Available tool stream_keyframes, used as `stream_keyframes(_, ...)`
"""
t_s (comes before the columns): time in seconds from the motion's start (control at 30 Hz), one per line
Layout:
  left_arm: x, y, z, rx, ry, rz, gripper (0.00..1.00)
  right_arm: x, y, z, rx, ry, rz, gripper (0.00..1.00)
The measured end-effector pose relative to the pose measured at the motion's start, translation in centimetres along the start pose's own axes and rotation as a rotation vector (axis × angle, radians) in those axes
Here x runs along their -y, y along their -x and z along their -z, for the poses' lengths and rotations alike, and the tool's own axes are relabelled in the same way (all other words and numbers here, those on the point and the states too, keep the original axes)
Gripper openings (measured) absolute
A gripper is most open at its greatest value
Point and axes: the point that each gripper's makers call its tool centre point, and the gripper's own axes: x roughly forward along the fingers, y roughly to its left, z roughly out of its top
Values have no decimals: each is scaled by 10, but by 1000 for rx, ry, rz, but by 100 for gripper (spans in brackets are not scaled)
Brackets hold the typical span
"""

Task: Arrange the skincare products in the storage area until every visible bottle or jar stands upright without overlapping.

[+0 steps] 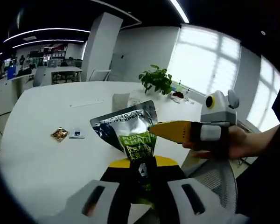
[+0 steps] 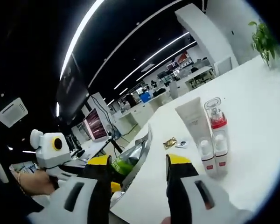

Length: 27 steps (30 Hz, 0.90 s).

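White round office table [image 1: 42, 140] under bright windows; I hold a silver-and-green foil sachet [image 1: 130, 133] above its near edge.
My left gripper [image 1: 139, 179] is clamped on the sachet's lower end. My right gripper [image 1: 155, 129] touches its side, jaws apart in the right gripper view. 1 white tube [image 2: 194, 122] and 3 red-and-white bottles [image 2: 216, 140] stand upright, close together. I judge a careless placement could topple them.
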Motion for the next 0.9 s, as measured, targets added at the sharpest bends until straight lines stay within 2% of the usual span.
stream_keyframes(0.23, 14, 4, -6, 12, -65, 3, 12, -18, -5, 1, 19, 27, -22, 29)
stream_keyframes(0.3, 13, 5, -5, 11, -72, 2, 13, -17, -2, 0, 28, 18, -13, 29)
stream_keyframes(0.4, 16, 7, -4, 13, -63, 10, 14, -18, 0, -1, 37, -72, -9, 25)
stream_keyframes(0.47, 16, 8, -1, 7, -57, 9, 17, -20, 2, -1, 32, -134, -16, 16)
stream_keyframes(0.5, 15, 9, 2, 6, -59, 7, 18, -17, 2, 2, 14, -156, 3, 14)
stream_keyframes(0.53, 14, 9, 3, 7, -64, 6, 19, -16, 3, 2, 14, -150, 1, 8)
stream_keyframes(0.57, 11, 10, 6, -1, -66, -9, 16, -18, 4, 0, 22, -184, -17, 4)
stream_keyframes(0.6, 8, 12, 8, -7, -83, -17, 7, -16, 5, 2, 8, -178, -15, 2)
stream_keyframes(0.63, 3, 14, 6, 8, -74, -39, 2, -10, 5, 4, -2, -142, 18, 2)
stream_keyframes(0.67, 13, 14, 0, 32, -51, 12, 6, -7, 7, 7, -22, -111, 23, 2)
stream_keyframes(0.73, 8, 17, 0, 24, -51, -16, 18, -13, 9, 7, -21, -217, -28, 2)
stream_keyframes(0.8, 5, 18, 0, 28, -57, -27, 25, -14, 10, 5, -18, -237, -38, 2)
stream_keyframes(0.9, 2, 21, -1, 34, -19, -22, 25, -22, 11, 3, -40, -251, -80, 2)
